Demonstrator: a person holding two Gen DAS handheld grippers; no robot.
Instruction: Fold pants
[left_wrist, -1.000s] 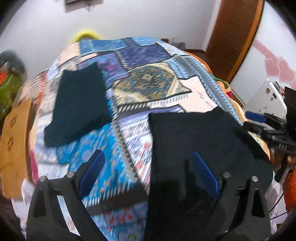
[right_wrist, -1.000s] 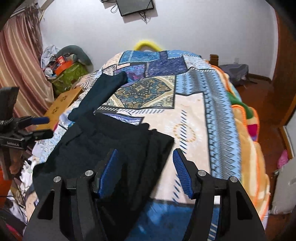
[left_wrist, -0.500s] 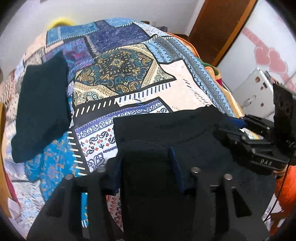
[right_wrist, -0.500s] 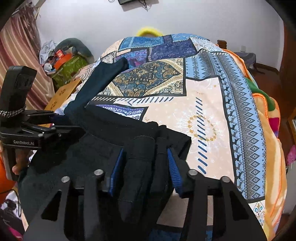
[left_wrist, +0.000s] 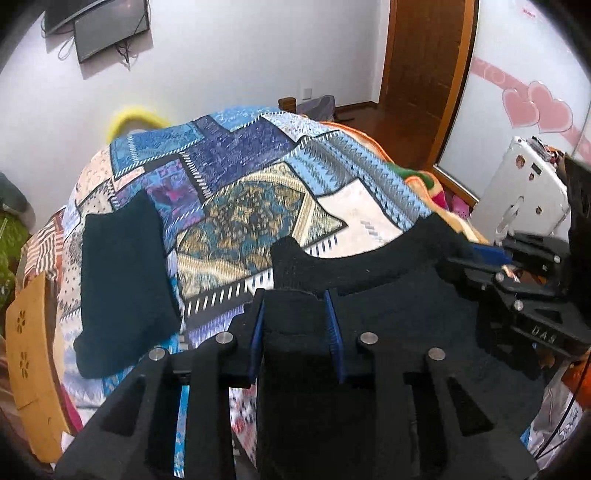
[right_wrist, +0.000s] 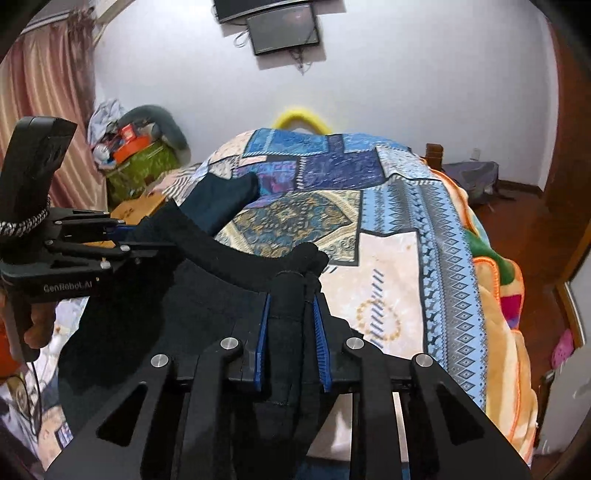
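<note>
Two tongs, two dark garments, one bed. Nearest, left tongs pinching a bunched edge of the black pants, jaws just closed onto the cloth from a wide spread a second ago; right tongs likewise clamped on a gathered fold after closing in. Pants lifted at the near end of the patchwork bedspread, edge stretched between both tongs instead of lying flat. Lower pants hidden behind the tongs. Farther off, folded dark garment on the bed's left side.
</note>
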